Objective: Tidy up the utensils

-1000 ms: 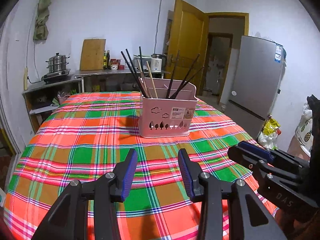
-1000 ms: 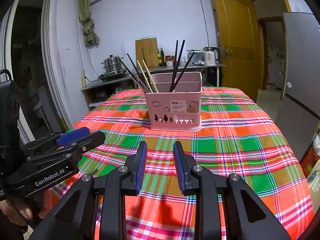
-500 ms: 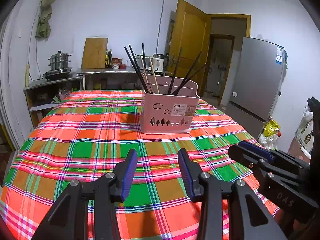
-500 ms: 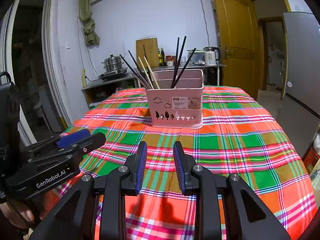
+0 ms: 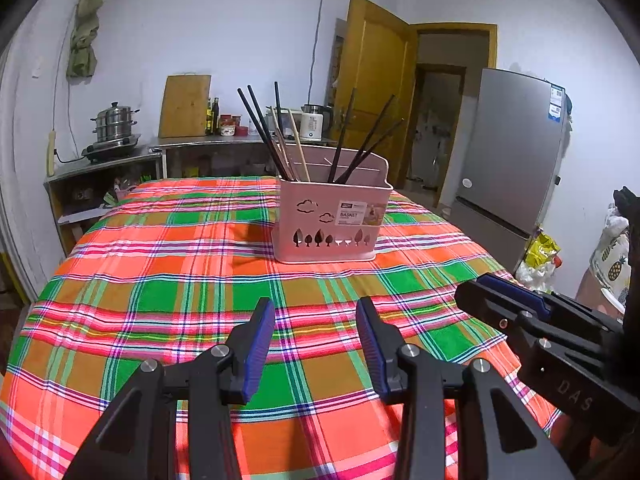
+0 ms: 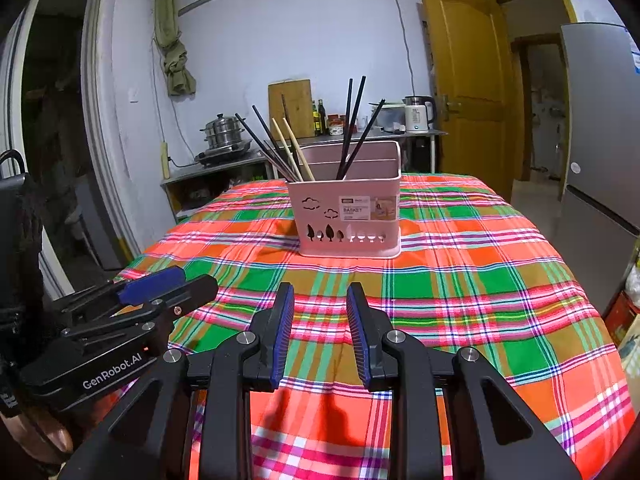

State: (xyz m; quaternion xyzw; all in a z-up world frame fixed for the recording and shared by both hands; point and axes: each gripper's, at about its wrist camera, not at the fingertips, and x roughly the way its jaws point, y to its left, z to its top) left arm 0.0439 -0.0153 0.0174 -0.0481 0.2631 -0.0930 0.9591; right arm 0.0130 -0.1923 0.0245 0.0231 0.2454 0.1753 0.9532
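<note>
1. Both jaws stand apart with nothing between them: the left gripper (image 5: 315, 344) shows a wider gap between its blue pads, the right gripper (image 6: 320, 332) a narrower one, and only bare cloth shows through each gap.
2. From the left wrist view, the right gripper (image 5: 520, 312) sits at about 3 o'clock, low over the table edge. From the right wrist view, the left gripper (image 6: 160, 292) sits at about 9 o'clock, with a fingertip of the person's hand (image 6: 52, 436) visible under it.
3. At 12 o'clock from both grippers, well apart from them, a pink basket (image 5: 332, 220) stands upright on the plaid tablecloth (image 5: 168, 280).
4. Black chopsticks (image 6: 354, 128) and pale wooden chopsticks (image 6: 294, 148) lean in the basket: some at its left end, others in black nearer its middle.
5. Beyond the table, a steamer pot (image 5: 115, 124) sits at about 10 o'clock, a cutting board (image 5: 185, 106) at 11 o'clock, and a fridge (image 5: 508, 160) at 2 o'clock.
</note>
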